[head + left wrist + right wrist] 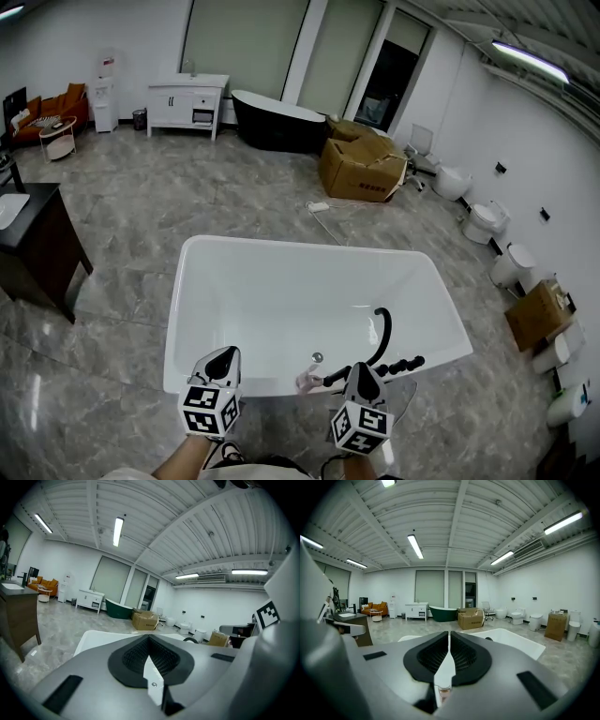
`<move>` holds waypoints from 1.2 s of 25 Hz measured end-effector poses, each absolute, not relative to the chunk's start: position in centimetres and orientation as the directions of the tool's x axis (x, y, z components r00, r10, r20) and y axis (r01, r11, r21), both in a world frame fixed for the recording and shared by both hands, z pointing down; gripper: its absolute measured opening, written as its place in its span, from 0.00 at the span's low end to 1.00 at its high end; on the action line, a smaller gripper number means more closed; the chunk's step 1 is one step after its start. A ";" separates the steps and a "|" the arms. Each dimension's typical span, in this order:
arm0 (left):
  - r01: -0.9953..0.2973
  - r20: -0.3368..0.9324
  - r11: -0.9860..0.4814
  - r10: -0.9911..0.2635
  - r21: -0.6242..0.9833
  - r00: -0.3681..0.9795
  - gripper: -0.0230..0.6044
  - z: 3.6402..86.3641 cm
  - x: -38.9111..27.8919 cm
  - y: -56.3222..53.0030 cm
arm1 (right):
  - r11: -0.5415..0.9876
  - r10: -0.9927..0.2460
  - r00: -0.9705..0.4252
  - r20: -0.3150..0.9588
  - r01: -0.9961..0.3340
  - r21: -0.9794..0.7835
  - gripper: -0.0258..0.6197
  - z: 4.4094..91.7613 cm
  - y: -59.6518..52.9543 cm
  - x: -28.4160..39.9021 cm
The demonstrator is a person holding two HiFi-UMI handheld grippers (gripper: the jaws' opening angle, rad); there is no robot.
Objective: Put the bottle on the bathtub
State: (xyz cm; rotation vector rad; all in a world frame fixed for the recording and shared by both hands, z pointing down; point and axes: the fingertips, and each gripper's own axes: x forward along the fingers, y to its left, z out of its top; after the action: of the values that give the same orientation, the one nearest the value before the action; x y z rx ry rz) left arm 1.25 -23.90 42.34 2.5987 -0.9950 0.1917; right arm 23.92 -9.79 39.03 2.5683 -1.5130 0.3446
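Observation:
A white bathtub fills the middle of the head view, and its pale rim also shows past the jaws as the bathtub in the right gripper view and the bathtub in the left gripper view. A small pinkish bottle sits on the near rim, between my two grippers. My left gripper hangs over the near rim with its jaws shut and nothing in them. My right gripper is just right of the bottle, jaws shut and pads meeting. In the right gripper view the bottle shows low, under the jaws.
A black faucet with a hand shower stands on the tub's near right rim. A dark cabinet is at the left. A cardboard box and a black tub sit beyond. Toilets line the right wall.

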 end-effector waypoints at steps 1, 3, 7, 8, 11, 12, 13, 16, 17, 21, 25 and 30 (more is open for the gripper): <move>-0.668 0.247 -0.693 -0.620 0.273 0.744 0.04 42.3 1.5 -23.9 | -0.486 -0.841 0.470 0.266 -0.874 0.008 0.09 38.9 -9.6 24.1; -0.665 0.245 -0.697 -0.618 0.268 0.747 0.04 42.1 2.0 -23.7 | -0.489 -0.839 0.475 0.266 -0.872 0.015 0.09 38.6 -9.3 24.4; -0.656 0.237 -0.710 -0.612 0.256 0.755 0.04 41.9 3.2 -23.3 | -0.496 -0.833 0.485 0.265 -0.868 0.027 0.08 38.6 -8.7 25.1; -0.654 0.235 -0.713 -0.610 0.253 0.757 0.04 41.8 3.6 -23.3 | -0.500 -0.833 0.489 0.258 -0.866 0.030 0.08 38.7 -8.5 25.4; -0.649 0.231 -0.722 -0.607 0.241 0.761 0.04 41.3 4.8 -22.9 | -0.506 -0.838 0.496 0.228 -0.863 0.017 0.08 38.4 -8.3 26.5; -0.648 0.232 -0.725 -0.606 0.235 0.761 0.04 41.1 5.2 -22.7 | -0.507 -0.839 0.496 0.222 -0.862 0.010 0.08 38.3 -8.3 26.8; -0.647 0.233 -0.728 -0.605 0.228 0.762 0.04 41.0 5.6 -22.4 | -0.508 -0.841 0.496 0.217 -0.862 0.004 0.08 38.2 -8.2 27.1; -0.650 0.237 -0.731 -0.607 0.208 0.758 0.04 40.6 6.2 -22.0 | -0.512 -0.842 0.498 0.205 -0.859 -0.019 0.08 38.0 -7.8 28.0; -0.653 0.237 -0.729 -0.611 0.204 0.756 0.04 40.5 6.3 -21.9 | -0.509 -0.845 0.494 0.206 -0.860 -0.027 0.08 38.0 -7.8 28.1; -0.665 0.235 -0.722 -0.624 0.192 0.745 0.04 40.4 6.5 -21.4 | -0.473 -0.862 0.448 0.237 -0.879 -0.058 0.08 38.8 -7.6 28.4; -0.669 0.241 -0.720 -0.626 0.184 0.741 0.04 40.5 7.0 -20.8 | -0.470 -0.862 0.441 0.250 -0.880 -0.067 0.08 39.2 -7.2 28.6; -0.670 0.265 -0.722 -0.622 0.172 0.737 0.04 41.0 6.7 -20.1 | -0.478 -0.856 0.441 0.270 -0.874 -0.085 0.08 39.7 -6.8 28.3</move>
State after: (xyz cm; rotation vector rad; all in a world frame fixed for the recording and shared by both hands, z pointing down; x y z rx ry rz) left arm 6.66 -20.08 40.96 2.6834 -1.0173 0.2745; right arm 28.34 -6.78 39.74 2.6101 -1.5690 0.4275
